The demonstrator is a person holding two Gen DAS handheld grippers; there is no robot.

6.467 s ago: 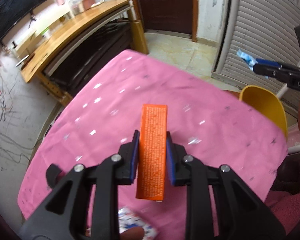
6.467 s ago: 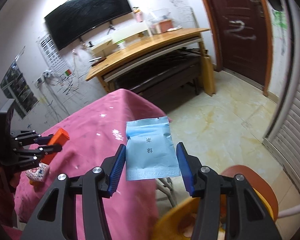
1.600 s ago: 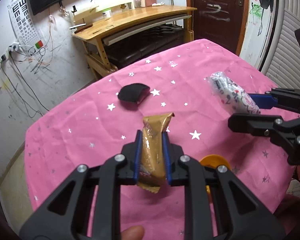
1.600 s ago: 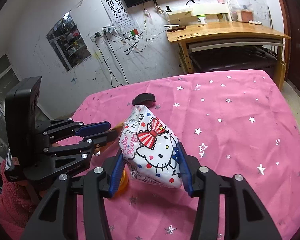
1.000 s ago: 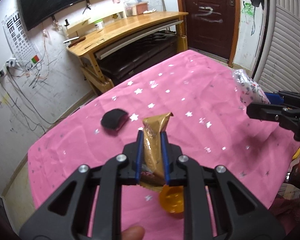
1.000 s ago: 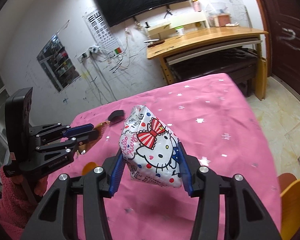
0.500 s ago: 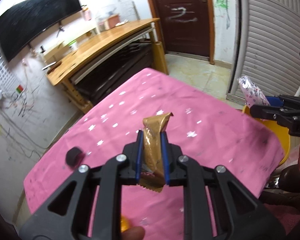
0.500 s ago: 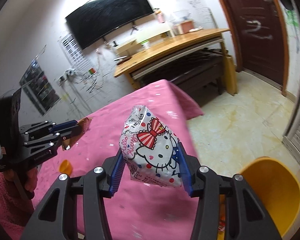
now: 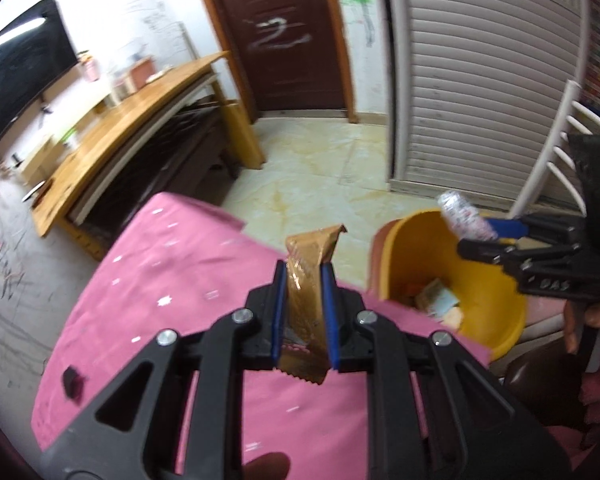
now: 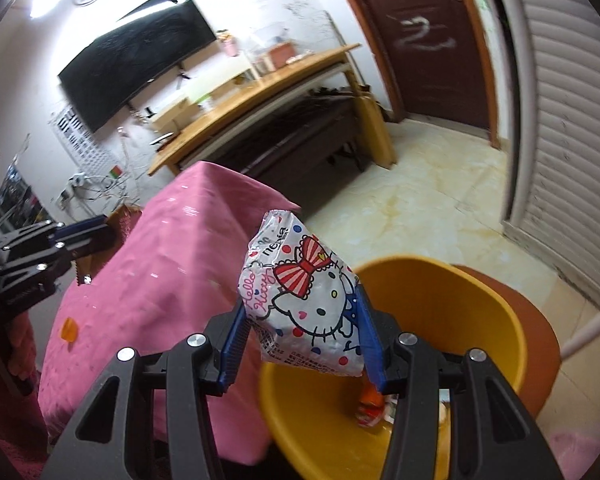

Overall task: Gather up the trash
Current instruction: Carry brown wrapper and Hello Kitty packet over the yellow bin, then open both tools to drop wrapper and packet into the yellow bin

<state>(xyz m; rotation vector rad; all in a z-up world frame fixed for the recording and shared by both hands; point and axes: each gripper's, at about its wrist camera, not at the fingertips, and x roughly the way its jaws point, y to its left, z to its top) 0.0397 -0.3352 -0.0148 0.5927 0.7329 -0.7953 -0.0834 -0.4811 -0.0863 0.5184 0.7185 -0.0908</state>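
My left gripper (image 9: 303, 312) is shut on a brown snack wrapper (image 9: 308, 300) and holds it above the pink table's right edge. My right gripper (image 10: 300, 332) is shut on a white Hello Kitty packet (image 10: 300, 296) and holds it over the yellow bin (image 10: 460, 292). The yellow bin (image 9: 420, 248) stands beside the table and holds several pieces of trash. In the left wrist view the right gripper (image 9: 484, 236) hovers over the bin's far rim. In the right wrist view the left gripper (image 10: 96, 236) is at the left, over the table.
The pink starred tablecloth (image 9: 180, 272) carries a small dark object (image 9: 73, 380) at its left and a small orange object (image 10: 68, 328). A white chair (image 9: 556, 160) stands behind the bin. A wooden desk (image 9: 120, 132), a door and a shutter lie beyond.
Both grippers have swung right, from over the table toward the yellow bin, each still holding its trash. The right gripper's packet now hangs over the bin.
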